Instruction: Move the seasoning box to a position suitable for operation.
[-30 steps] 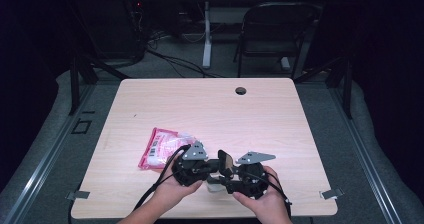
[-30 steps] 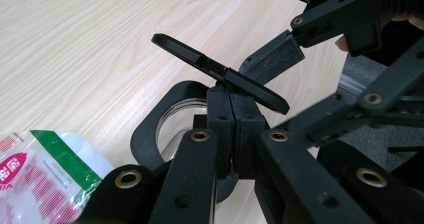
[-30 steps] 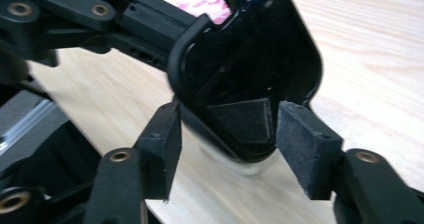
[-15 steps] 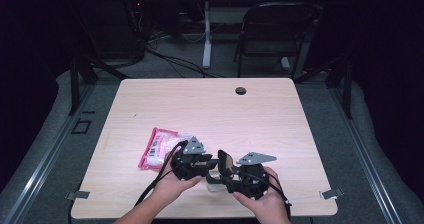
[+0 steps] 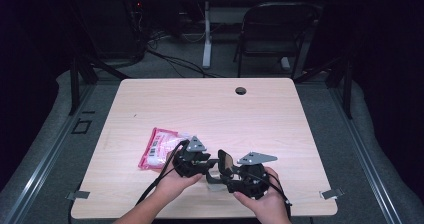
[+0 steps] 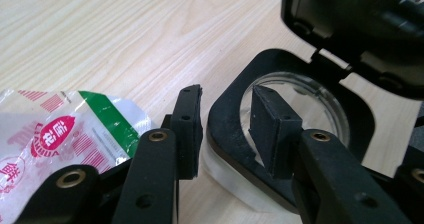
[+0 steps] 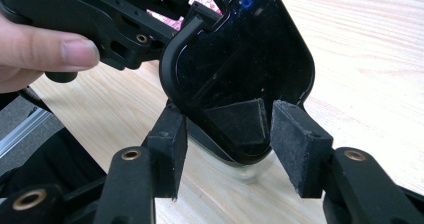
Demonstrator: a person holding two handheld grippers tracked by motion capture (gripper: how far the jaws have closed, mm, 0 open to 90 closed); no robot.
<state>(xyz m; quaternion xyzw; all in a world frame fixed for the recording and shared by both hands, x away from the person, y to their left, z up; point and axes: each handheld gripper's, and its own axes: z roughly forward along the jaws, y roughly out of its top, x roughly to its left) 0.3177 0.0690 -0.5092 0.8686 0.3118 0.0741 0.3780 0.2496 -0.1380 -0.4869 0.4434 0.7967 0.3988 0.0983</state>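
Compact case (image 5: 218, 170), black with a clear base, sits low centre on the desk (image 5: 280, 114), lid raised. Left tool (image 6: 226, 115) has just opened; its jaws stand apart astride the base rim, mirror visible there. Right tool (image 7: 224, 145) straddles the lid's edge, jaws apart. Pink packet (image 5: 159, 147) lies left.

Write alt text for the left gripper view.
The left gripper holds its two black jaws open astride the black rim of an open container with a clear base, its hinged lid raised behind. A pink, white and green plastic packet lies on the wooden table beside it.
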